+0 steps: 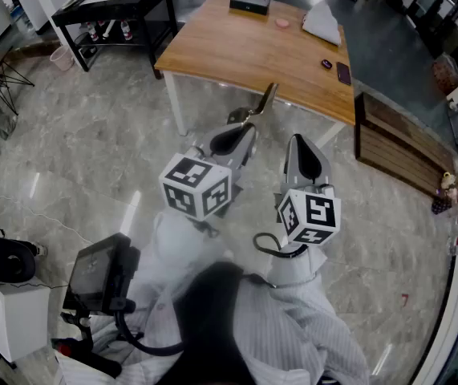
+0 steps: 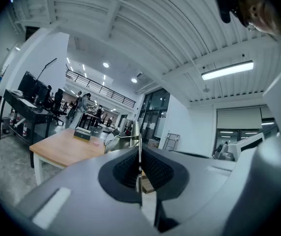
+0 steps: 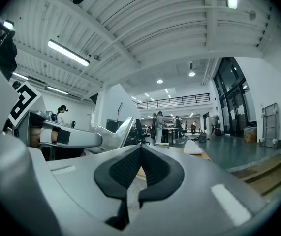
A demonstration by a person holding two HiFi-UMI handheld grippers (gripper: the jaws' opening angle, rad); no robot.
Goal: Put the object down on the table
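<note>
My left gripper (image 1: 249, 124) is shut on a thin flat metal piece (image 1: 261, 105) that sticks up and forward from its tips, over the floor in front of the wooden table (image 1: 237, 46). In the left gripper view the piece (image 2: 139, 140) shows edge-on between the closed pads of the left gripper (image 2: 140, 151). My right gripper (image 1: 297, 143) is beside it on the right, shut with nothing in it. In the right gripper view the right gripper (image 3: 141, 150) has its pads together, and the metal piece (image 3: 124, 128) shows to the left.
On the table lie a black box (image 1: 249, 2), a white folded cloth (image 1: 322, 22), a pink item (image 1: 282, 22) and a dark phone (image 1: 343, 73). A wooden pallet (image 1: 397, 147) stands at the right, a black desk (image 1: 116, 2) at the far left, and black equipment (image 1: 100, 275) by my left side.
</note>
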